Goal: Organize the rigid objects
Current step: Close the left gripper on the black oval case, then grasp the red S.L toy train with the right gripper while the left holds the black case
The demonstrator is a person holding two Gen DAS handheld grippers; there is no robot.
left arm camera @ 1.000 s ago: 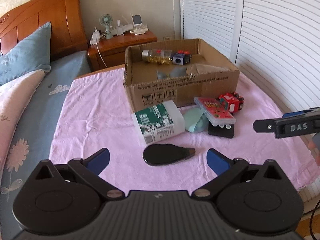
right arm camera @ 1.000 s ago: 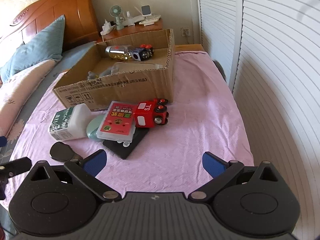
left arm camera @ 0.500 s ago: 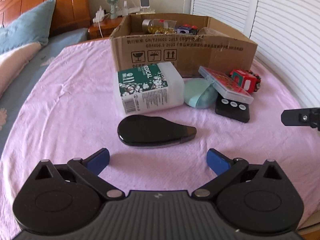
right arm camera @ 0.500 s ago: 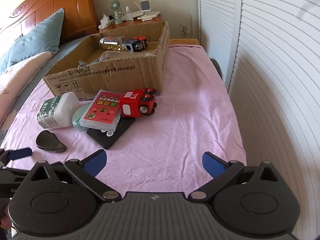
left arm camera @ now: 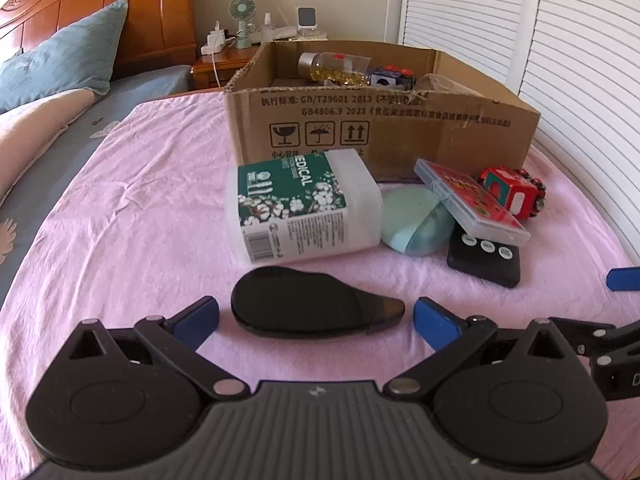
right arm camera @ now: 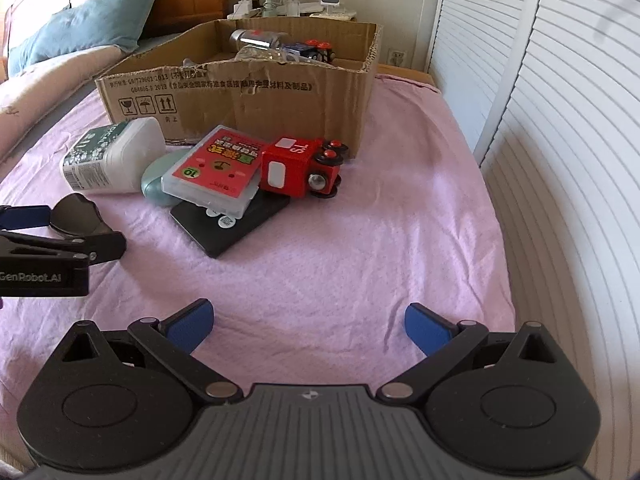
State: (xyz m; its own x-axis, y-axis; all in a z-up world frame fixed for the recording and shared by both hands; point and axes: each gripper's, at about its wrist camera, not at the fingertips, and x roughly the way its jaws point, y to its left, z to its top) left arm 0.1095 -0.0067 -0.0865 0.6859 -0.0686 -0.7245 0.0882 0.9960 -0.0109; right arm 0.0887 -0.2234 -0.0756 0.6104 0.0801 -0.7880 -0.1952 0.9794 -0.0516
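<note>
Left gripper (left arm camera: 316, 318): bottom of the left wrist view, low over the pink cloth; jaws spread wide, one blue pad (left arm camera: 198, 318) on each side of the black case, neither touching it as far as the view shows.
Black case (left arm camera: 308, 307): flat, teardrop-shaped, dark and glossy; lies on the cloth in the lower middle of the left wrist view, between the left gripper's pads, narrow end pointing to the right of the frame.
Right gripper (right arm camera: 308, 324): bottom of the right wrist view, over a bare stretch of cloth; jaws spread, holding nothing.
White bottle (left arm camera: 300, 208): on its side just above the black case, green flowered label reading MEDICAL facing up; near but apart from the case.
Mint-green case (left arm camera: 412, 220): rounded, just right of the bottle, tucked partly under the card box.
Card box (left arm camera: 468, 204): clear plastic with a red insert, tilted, resting across the mint case and the black device.
Black device (left arm camera: 486, 260): flat slab with three round white marks, under the card box, right of centre.
Red toy car (left arm camera: 510, 192): tipped on its side, touching the far end of the card box, right of frame.
Cardboard box (left arm camera: 400, 128): open, upper middle of the frame, behind the cluster; inside it a clear bottle (left arm camera: 334, 66) of yellow capsules lying down and a dark cube toy (left arm camera: 390, 76) beside it.
Pink cloth (left arm camera: 132, 208): covers the surface under everything.
Background: blue pillow (left arm camera: 68, 60) upper left, nightstand with a small fan (left arm camera: 242, 14) top centre, white louvred doors (left arm camera: 560, 40) on the right.
</note>
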